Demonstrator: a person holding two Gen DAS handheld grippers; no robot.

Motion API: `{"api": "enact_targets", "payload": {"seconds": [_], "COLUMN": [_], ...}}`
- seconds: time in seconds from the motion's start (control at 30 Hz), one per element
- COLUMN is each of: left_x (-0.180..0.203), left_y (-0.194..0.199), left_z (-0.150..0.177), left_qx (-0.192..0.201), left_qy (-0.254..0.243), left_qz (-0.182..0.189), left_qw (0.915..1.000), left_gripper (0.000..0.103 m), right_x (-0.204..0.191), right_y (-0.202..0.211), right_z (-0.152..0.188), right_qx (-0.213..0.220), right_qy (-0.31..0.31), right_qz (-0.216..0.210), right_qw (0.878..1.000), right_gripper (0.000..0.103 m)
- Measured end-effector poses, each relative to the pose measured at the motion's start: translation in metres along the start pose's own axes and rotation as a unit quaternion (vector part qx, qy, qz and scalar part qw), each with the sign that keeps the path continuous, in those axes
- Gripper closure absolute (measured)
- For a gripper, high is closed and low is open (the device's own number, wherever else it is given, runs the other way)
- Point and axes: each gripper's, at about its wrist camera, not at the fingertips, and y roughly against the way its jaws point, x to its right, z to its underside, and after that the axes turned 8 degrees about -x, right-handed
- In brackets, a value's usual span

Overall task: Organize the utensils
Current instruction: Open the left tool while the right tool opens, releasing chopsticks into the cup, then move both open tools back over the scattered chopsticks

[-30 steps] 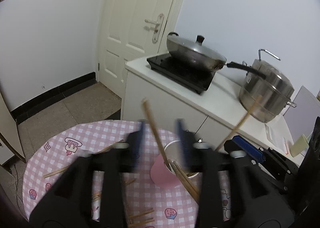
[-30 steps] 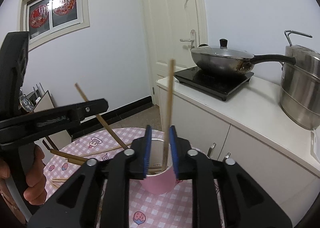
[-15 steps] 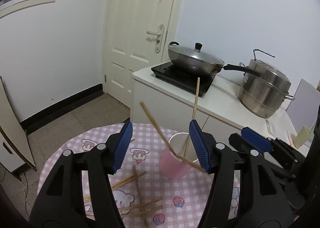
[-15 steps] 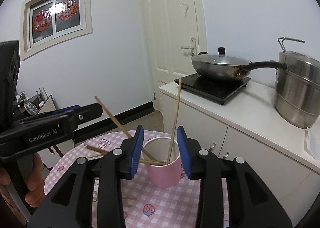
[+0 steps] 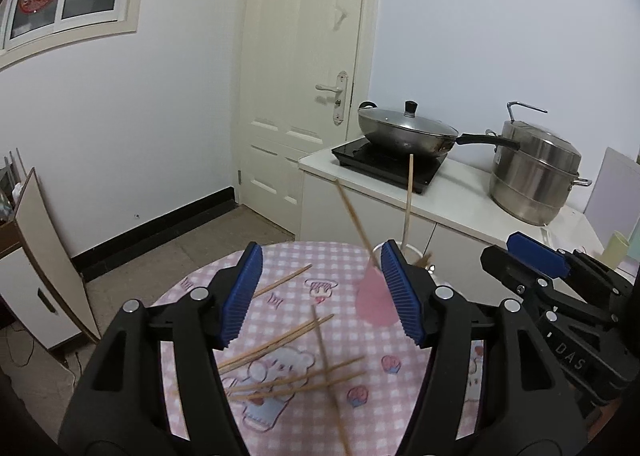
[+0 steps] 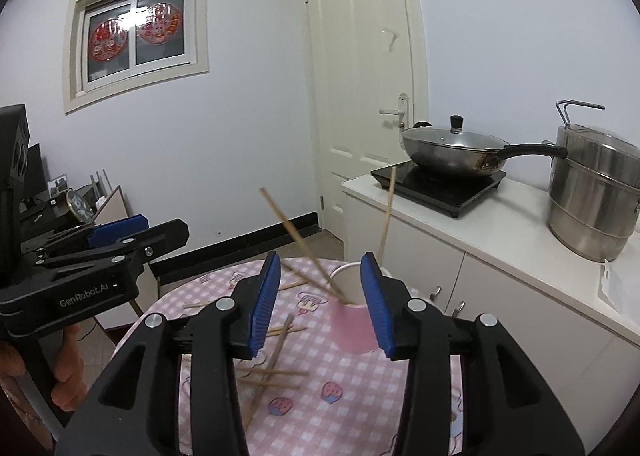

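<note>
A pink cup (image 5: 374, 302) (image 6: 354, 326) stands at the far side of the round table with a pink checked cloth (image 5: 288, 296) (image 6: 352, 396). Two wooden chopsticks stand in it, one nearly upright (image 5: 408, 204) (image 6: 387, 216) and one leaning left (image 5: 356, 224) (image 6: 298, 238). Several loose chopsticks (image 5: 280, 348) (image 6: 276, 352) lie crossed on the cloth. My left gripper (image 5: 322, 256) hovers over them, its jaws opening, with nothing between them. My right gripper (image 6: 321, 260) faces the cup from short of it, its jaws opening and empty.
Behind the table is a white counter (image 5: 460, 212) with a black hob (image 5: 388, 164), a lidded wok (image 5: 406, 130) and a steel steamer pot (image 5: 534, 176). A white door (image 5: 304, 96) is beyond. A person's hand (image 6: 64, 372) grips the left tool's handle. A board (image 5: 44, 252) leans at left.
My right gripper let go of the upright chopstick, which now stands in the cup. Both grippers drew back from the cup and spread wider; more of the loose chopsticks came into view.
</note>
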Motion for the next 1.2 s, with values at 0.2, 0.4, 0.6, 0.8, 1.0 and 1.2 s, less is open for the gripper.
{"api": "enact_targets", "payload": {"seconds": [0.2, 0.4, 0.6, 0.8, 1.0, 1.2], "left_x": [-0.022, -0.046, -0.065, -0.074, -0.070, -0.056], "left_y": [0.017, 0.015, -0.004, -0.035, -0.072, -0.103], "left_z": [0.025, 0.052, 0.076, 0.101, 0.119, 0.124], "left_qx": [-0.006, -0.025, -0.061, -0.110, -0.158, -0.186], "left_qy": [0.005, 0.013, 0.027, 0.028, 0.002, -0.038], "left_qz": [-0.014, -0.027, -0.038, -0.040, -0.029, -0.019], "left_qw": [0.9999, 0.9992, 0.9970, 0.9928, 0.9870, 0.9817], "left_gripper": [0.039, 0.038, 0.038, 0.038, 0.038, 0.038], "right_x": [-0.023, -0.043, -0.056, -0.058, -0.045, -0.033], "right_y": [0.003, -0.007, -0.034, -0.069, -0.095, -0.108], "right_z": [0.014, 0.035, 0.060, 0.087, 0.109, 0.121], "right_qx": [-0.010, -0.034, -0.076, -0.133, -0.178, -0.202], "right_qy": [0.008, 0.013, 0.013, 0.007, -0.016, -0.029], "right_qz": [-0.012, -0.025, -0.035, -0.033, -0.022, -0.024], "right_qw": [1.000, 0.999, 0.996, 0.991, 0.984, 0.979], "right_gripper": [0.062, 0.061, 0.061, 0.061, 0.061, 0.061]}}
